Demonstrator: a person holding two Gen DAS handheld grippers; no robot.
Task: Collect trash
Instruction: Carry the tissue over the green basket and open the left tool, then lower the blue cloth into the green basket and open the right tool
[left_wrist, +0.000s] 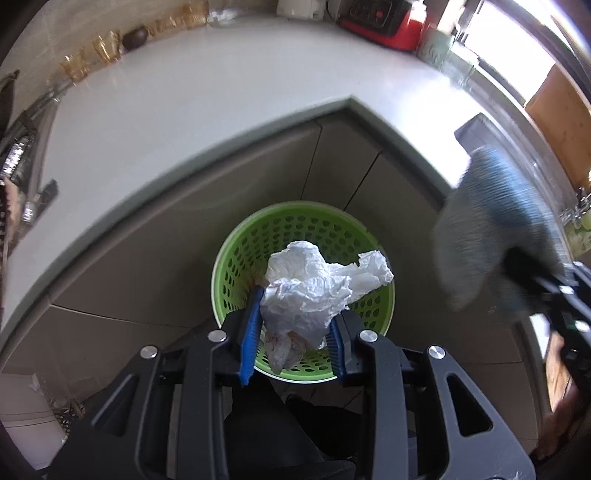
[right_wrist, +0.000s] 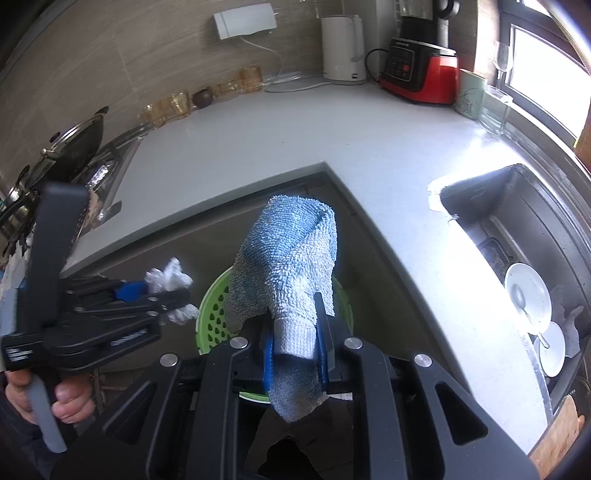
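Observation:
My left gripper (left_wrist: 295, 325) is shut on a crumpled white tissue wad (left_wrist: 310, 291) and holds it above a green perforated trash basket (left_wrist: 240, 258) that stands on the floor by the cabinet corner. In the right wrist view the left gripper (right_wrist: 162, 295) with the tissue (right_wrist: 170, 280) sits left of the basket (right_wrist: 214, 317). My right gripper (right_wrist: 295, 343) is shut on a blue-and-white terry cloth (right_wrist: 288, 258), held over the basket; the cloth also shows blurred in the left wrist view (left_wrist: 495, 236).
A white L-shaped countertop (right_wrist: 258, 140) wraps around the corner. On it stand a white kettle (right_wrist: 343, 48), a red-and-black appliance (right_wrist: 421, 66) and several amber glasses (right_wrist: 177, 103). A sink (right_wrist: 509, 236) with white plates (right_wrist: 528, 291) is at right, a stove with a pot (right_wrist: 74, 147) at left.

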